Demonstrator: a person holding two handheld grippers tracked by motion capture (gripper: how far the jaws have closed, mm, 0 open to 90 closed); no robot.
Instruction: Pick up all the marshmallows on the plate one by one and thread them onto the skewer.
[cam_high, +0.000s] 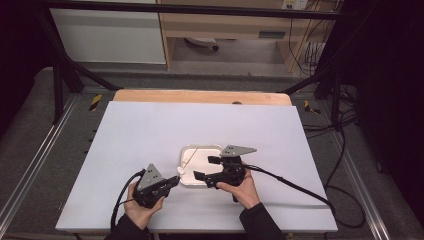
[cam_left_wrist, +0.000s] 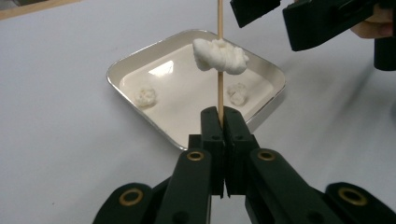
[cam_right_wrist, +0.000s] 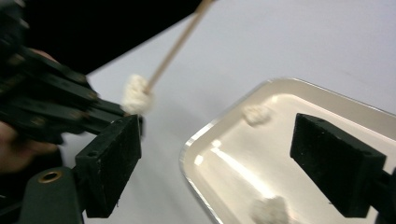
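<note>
The left gripper clamps a wooden skewer whose top is cut off at twelve o'clock, a white lump threaded on it above the tray. The left gripper view alone shows two more lumps lying in that tray. The right gripper, jaws apart and empty, hangs over the tray's edge, its picture blurred.

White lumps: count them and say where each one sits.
3. One white lump is threaded on the wooden skewer clamped in the left gripper. Two more lie in the tray: one near its left side, one behind the skewer. None seem hidden.
</note>
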